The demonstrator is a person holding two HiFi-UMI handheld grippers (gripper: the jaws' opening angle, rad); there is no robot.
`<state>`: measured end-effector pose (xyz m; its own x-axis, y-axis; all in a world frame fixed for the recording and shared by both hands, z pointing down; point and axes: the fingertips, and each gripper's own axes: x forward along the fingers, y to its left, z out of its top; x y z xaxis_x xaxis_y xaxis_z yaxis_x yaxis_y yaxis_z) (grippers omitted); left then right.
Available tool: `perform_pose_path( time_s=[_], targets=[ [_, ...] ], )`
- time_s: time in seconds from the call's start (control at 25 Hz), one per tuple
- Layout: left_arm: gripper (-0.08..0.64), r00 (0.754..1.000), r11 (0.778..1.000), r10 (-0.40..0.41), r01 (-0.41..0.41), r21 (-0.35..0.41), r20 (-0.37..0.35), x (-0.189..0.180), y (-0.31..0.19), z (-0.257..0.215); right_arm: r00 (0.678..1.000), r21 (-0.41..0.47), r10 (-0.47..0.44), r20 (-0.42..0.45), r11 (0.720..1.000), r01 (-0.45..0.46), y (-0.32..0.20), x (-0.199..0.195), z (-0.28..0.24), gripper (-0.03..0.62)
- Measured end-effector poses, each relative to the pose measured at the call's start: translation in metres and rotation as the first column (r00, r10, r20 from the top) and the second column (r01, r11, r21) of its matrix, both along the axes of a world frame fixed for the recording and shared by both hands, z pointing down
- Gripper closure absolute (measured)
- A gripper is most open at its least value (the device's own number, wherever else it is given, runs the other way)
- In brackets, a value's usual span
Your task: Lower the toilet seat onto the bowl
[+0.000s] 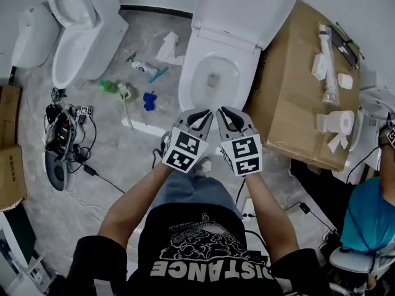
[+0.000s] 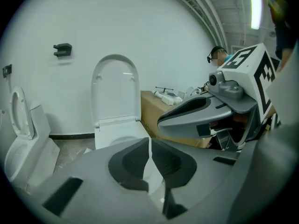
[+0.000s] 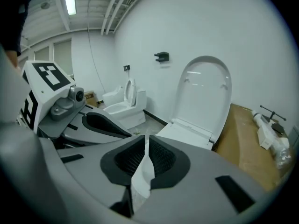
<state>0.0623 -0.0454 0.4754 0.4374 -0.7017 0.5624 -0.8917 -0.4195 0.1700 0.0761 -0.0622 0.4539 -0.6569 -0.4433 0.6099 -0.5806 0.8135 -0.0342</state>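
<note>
Fingers closed, empty: L gripper [image 1: 205, 112] & R gripper [image 1: 223, 110]; toilet seat [image 1: 247, 5] up.

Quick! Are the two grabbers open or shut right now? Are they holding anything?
Left gripper: shut, holding nothing.
Right gripper: shut, holding nothing.

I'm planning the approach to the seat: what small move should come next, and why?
Probably reach the right tool forward toward the raised toilet seat, opening its jaws on the way. It and the left tool are shut, empty and short of the bowl, and the seat stands upright, untouched.
</note>
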Motion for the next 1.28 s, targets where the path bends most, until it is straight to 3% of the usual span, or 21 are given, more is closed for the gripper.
perform_pose_path(
  time_s=[0.32, 0.56, 0.88, 1.28],
  targets=[
    [0.548, 0.99, 0.987, -0.119, 0.126, 0.096, -0.078, -0.01, -0.008, -0.079, 0.978, 0.029, 0.126, 0.169, 0.991, -0.133, -0.003, 0.006, -0.088, 0.569],
    [0.549, 0.974, 0.966, -0.178, 0.2, 0.165, -0.138, -0.016, -0.01, -0.136, 0.956, 0.023, 0.157, 0.246, 0.986, -0.167, 0.006, 0.006, -0.133, 0.577],
    [0.549, 0.966, 0.951, -0.222, 0.244, 0.189, -0.131, -0.022, -0.015, -0.163, 0.96, 0.097, 0.14, 0.242, 0.981, -0.168, -0.002, 0.004, -0.16, 0.577],
    [0.549, 0.967, 0.954, -0.221, 0.242, 0.177, -0.13, -0.023, -0.013, -0.162, 0.961, 0.083, 0.134, 0.244, 0.984, -0.158, 0.001, -0.004, -0.155, 0.577]
  ],
)
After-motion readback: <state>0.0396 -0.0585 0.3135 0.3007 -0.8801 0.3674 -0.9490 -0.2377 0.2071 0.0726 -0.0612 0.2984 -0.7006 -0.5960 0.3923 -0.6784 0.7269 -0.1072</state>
